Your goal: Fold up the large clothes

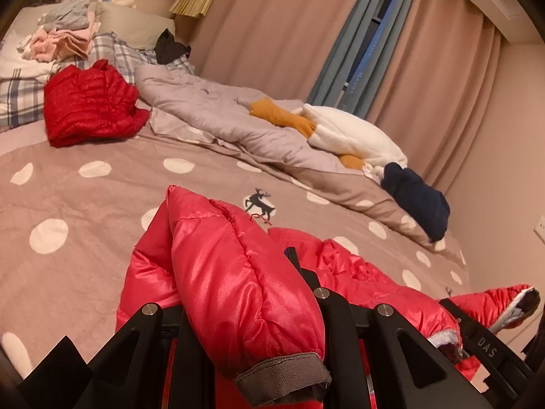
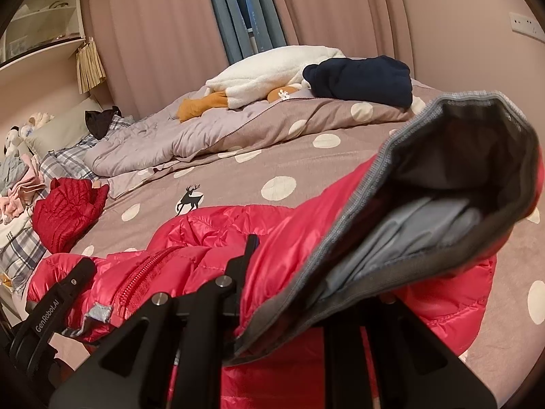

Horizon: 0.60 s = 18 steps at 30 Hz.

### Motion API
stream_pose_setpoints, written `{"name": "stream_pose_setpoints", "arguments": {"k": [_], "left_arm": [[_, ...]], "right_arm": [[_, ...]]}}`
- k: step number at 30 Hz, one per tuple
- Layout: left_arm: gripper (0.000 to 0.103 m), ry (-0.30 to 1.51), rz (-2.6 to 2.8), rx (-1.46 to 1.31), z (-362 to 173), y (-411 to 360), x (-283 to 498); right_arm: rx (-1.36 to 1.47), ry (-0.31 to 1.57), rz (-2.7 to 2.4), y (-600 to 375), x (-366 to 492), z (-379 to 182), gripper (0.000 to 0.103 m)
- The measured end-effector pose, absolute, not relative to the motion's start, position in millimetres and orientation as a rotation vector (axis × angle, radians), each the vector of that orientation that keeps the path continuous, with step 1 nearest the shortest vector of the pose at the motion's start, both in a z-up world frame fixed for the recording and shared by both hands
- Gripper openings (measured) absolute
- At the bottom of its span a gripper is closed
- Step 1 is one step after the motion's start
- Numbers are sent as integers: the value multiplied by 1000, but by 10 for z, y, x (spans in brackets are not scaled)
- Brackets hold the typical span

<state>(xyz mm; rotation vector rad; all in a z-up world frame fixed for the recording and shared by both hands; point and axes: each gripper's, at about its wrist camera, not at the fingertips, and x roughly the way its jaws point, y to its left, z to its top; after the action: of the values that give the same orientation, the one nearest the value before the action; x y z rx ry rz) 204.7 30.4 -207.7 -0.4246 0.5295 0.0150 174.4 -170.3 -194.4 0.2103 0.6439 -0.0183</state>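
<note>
A bright red puffer jacket (image 1: 238,266) lies on the polka-dot bed cover (image 1: 85,211), lifted at both sleeves. My left gripper (image 1: 245,279) is shut on one sleeve, whose grey cuff (image 1: 282,375) hangs back over the fingers. The right gripper (image 1: 477,323) shows at the right edge, beside the other sleeve end (image 1: 511,303). In the right wrist view, my right gripper (image 2: 306,272) is shut on the jacket (image 2: 204,238) at that sleeve. Its open grey-lined cuff (image 2: 442,204) hides one finger. The left gripper (image 2: 75,272) grips the jacket near its zip.
A folded darker red jacket (image 1: 88,102) sits near the checked pillows (image 1: 20,99), which bear a clothes pile (image 1: 61,37). A crumpled grey quilt (image 1: 211,109), white fleece (image 1: 354,136) and navy garment (image 1: 415,201) lie along the curtain side. A wall (image 1: 504,187) stands right.
</note>
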Motion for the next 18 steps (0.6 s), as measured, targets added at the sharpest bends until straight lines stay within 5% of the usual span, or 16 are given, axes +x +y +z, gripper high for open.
{"name": "stream_pose_setpoints", "arguments": {"k": [18], "left_arm": [[18,571,-1,-447,-2114,358,2085]], "right_arm": [[216,669,-24,-1682,1759,-2004,25]]}}
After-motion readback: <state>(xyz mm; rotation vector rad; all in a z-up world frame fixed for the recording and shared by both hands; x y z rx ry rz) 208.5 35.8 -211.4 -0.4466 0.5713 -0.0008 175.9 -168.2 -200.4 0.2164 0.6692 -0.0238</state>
